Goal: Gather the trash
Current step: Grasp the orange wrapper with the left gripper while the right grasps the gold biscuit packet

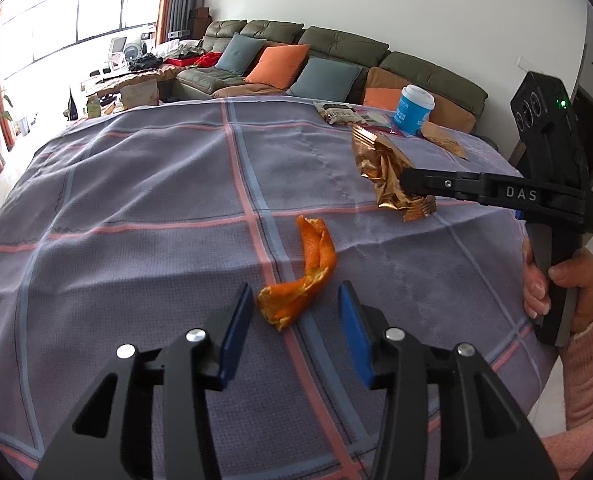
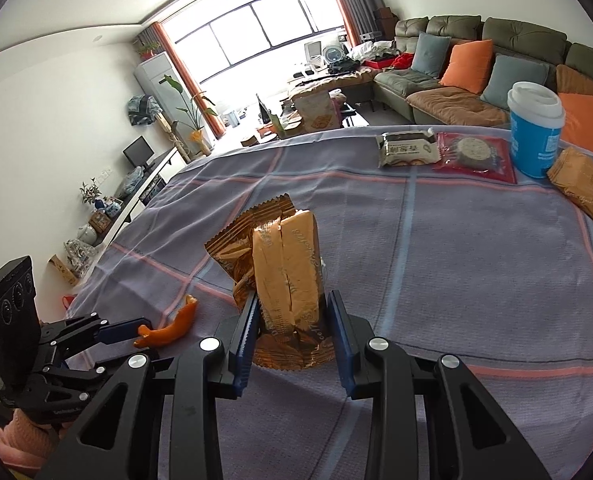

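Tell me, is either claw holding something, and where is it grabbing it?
The right claw is shut on the gold snack wrapper, pinching its lower end. The left claw holds nothing; the orange peel lies between its open fingers.

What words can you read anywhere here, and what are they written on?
"DAS": white letters on the side of the black right gripper, which is shut on the crinkly gold foil wrapper.
Gold foil wrapper: script print, too crumpled to read.
Blue paper cup with white lid: white print, too blurred.
White and black snack packet: characters too small.
Red biscuit packet: nothing legible.
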Available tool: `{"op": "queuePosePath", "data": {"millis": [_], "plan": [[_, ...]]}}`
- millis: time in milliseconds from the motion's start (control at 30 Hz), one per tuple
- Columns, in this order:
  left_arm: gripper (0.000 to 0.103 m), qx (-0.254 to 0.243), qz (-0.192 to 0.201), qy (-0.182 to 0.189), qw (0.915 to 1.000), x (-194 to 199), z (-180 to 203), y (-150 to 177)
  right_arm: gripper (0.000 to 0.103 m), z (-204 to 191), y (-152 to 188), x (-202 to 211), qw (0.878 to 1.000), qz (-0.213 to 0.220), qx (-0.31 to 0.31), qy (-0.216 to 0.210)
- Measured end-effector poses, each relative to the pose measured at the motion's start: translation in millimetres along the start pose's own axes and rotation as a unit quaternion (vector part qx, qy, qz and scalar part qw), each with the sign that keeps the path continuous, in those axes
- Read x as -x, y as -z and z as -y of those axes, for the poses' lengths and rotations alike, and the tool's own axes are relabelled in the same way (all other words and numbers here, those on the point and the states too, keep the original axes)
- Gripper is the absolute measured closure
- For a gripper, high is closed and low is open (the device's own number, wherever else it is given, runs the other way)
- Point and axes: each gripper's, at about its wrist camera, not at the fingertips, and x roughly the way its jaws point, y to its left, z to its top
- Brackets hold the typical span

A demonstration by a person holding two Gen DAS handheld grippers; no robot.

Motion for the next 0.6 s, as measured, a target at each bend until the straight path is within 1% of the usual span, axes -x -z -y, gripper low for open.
{"op": "queuePosePath", "data": {"millis": [67, 100, 133, 233, 600], "plan": [[0.059, 0.0, 0.0, -0.001, 1.0, -0.5, 0.6, 0.2, 0.069, -1.7, 1.1, 0.1, 1.0, 0.0, 0.0, -0.003], [0.061, 0.0, 0.0, -0.004, 1.0, -0.2, 0.2, 0.3, 0.069, -1.6, 1.6, -0.2, 1.0, 0.0, -0.001, -0.003], [0.07, 0.0, 0.0, -0.005, 1.0, -0.4, 0.1, 0.4, 0.069, -2.2, 1.6, -0.4, 1.0, -0.001, -0.001, -0.004], [0.075, 0.006, 0.002, -0.006, 1.0, 1.0, -1.7, 0.8, 0.069, -2.4, 2.1, -0.6, 1.0, -0.001, -0.002, -0.007], [0.078, 0.024, 0.029, -0.004, 0.9993, 22.0, -6.0, 7.4, 0.069, -10.1, 3.0, -2.4, 1.0, -0.001, 0.001, -0.03]]}}
